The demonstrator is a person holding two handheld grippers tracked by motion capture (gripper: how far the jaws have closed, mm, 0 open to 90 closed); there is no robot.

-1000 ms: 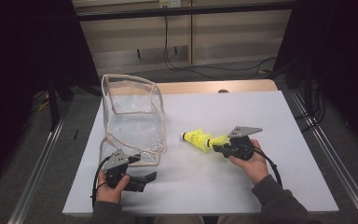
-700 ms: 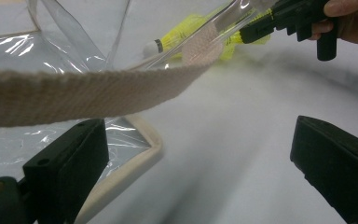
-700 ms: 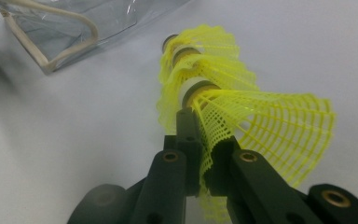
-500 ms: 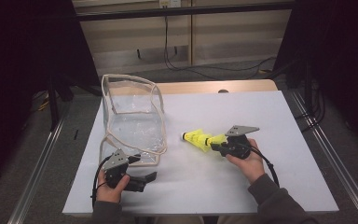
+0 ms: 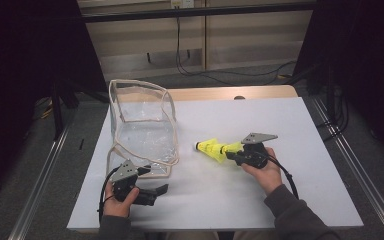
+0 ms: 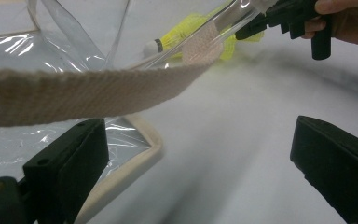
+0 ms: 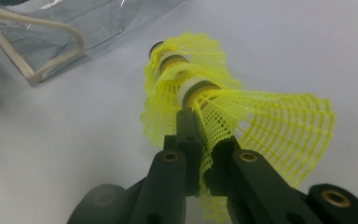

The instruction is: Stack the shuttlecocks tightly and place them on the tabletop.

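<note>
Right gripper level — clamping shuttlecocks

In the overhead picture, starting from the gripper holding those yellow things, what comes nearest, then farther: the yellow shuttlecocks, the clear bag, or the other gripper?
Measured from the right gripper in the high view:
1. Yellow shuttlecocks: clamped in its jaws, pointing left.
2. Clear bag: farther left, standing on the white table.
3. Left gripper: farthest, at the table's near left edge, jaws open.

Bright lit table, dark surroundings, blurred close-ups.
</note>
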